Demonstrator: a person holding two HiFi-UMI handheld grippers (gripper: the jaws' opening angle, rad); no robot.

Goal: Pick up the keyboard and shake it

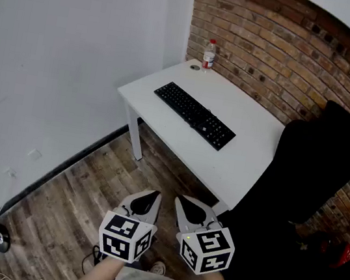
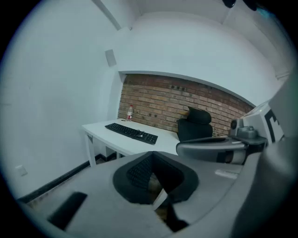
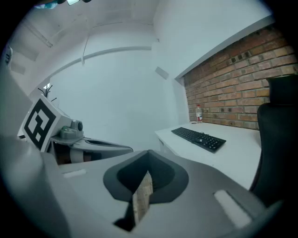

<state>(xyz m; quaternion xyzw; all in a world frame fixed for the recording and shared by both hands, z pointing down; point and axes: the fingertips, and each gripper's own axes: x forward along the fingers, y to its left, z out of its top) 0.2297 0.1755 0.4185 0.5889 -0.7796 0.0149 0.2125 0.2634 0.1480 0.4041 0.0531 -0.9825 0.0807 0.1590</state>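
A black keyboard [image 1: 194, 115] lies flat on the white table [image 1: 238, 159], running diagonally from back left to front right. It also shows far ahead in the left gripper view as the keyboard [image 2: 131, 132] and in the right gripper view as the keyboard [image 3: 199, 137]. My left gripper [image 1: 151, 196] and right gripper [image 1: 182, 201] hang side by side over the wooden floor, well short of the table. Both are shut with nothing between the jaws.
A plastic water bottle [image 1: 209, 54] stands at the table's far corner by the brick wall [image 1: 288, 48]. A black office chair [image 1: 311, 171] sits to the right of the table. A white wall [image 1: 63, 52] runs along the left. Cables lie on the floor [image 1: 65, 211].
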